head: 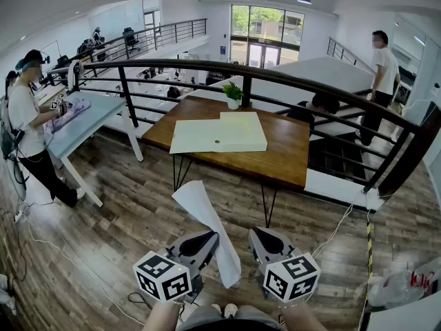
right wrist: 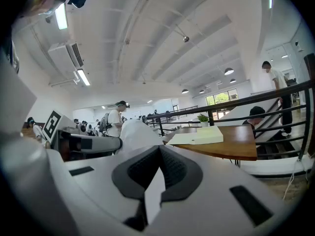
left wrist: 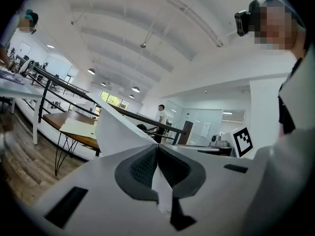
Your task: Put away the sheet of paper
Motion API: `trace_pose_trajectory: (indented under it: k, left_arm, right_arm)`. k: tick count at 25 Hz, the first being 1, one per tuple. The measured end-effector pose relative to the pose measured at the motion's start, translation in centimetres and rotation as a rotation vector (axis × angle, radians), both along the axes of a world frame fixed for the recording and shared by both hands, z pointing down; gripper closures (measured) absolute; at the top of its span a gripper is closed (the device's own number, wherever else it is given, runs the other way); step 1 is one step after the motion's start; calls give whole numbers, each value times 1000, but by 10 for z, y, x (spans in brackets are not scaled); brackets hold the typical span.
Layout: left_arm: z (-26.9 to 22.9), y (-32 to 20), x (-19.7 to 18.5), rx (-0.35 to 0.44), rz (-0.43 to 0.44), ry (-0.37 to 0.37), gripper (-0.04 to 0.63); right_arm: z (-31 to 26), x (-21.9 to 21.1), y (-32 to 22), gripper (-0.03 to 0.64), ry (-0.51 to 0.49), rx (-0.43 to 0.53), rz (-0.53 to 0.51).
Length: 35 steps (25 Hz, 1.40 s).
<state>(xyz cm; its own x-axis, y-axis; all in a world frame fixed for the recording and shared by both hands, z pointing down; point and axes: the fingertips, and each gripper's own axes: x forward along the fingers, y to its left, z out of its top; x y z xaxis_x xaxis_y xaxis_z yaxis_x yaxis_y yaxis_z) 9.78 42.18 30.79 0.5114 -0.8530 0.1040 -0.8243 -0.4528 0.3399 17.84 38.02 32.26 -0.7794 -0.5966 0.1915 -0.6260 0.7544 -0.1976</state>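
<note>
A white sheet of paper (head: 204,214) hangs curled in the air between my two grippers, above the wooden floor. My left gripper (head: 207,238) is shut on one edge of it; in the left gripper view the sheet (left wrist: 116,130) rises out of the closed jaws (left wrist: 157,150) toward the left. My right gripper (head: 258,237) is shut on the sheet's other side; the right gripper view shows a strip of paper (right wrist: 152,191) pinched in the closed jaws (right wrist: 159,149), with the rest of the sheet bulging ahead on the left. A flat cream box (head: 219,133) lies on the wooden table (head: 284,158) ahead.
A small potted plant (head: 233,95) stands at the table's far edge, against a black railing (head: 289,81). A pale blue table (head: 83,119) with a person (head: 27,126) beside it stands at the left. Another person (head: 382,74) is on the stairs at the right. A cable (head: 41,243) lies on the floor.
</note>
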Motion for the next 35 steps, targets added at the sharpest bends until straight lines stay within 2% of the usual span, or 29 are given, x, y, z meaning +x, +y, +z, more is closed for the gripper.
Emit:
trace_pose_trajectory:
  k: [10, 20, 29, 35]
  left_arm:
    - [4, 7, 13, -23, 2, -8, 577]
    - [0, 0, 21, -3, -26, 56, 577]
    - [7, -3, 32, -10, -27, 69, 577]
    - [11, -19, 23, -20, -33, 75, 577]
  right_arm:
    - [6, 12, 10, 591, -16, -5, 12]
    - [-3, 26, 3, 589, -73, -2, 32]
    - [8, 39, 1, 589, -66, -20, 39]
    - [11, 33, -14, 589, -62, -19, 38]
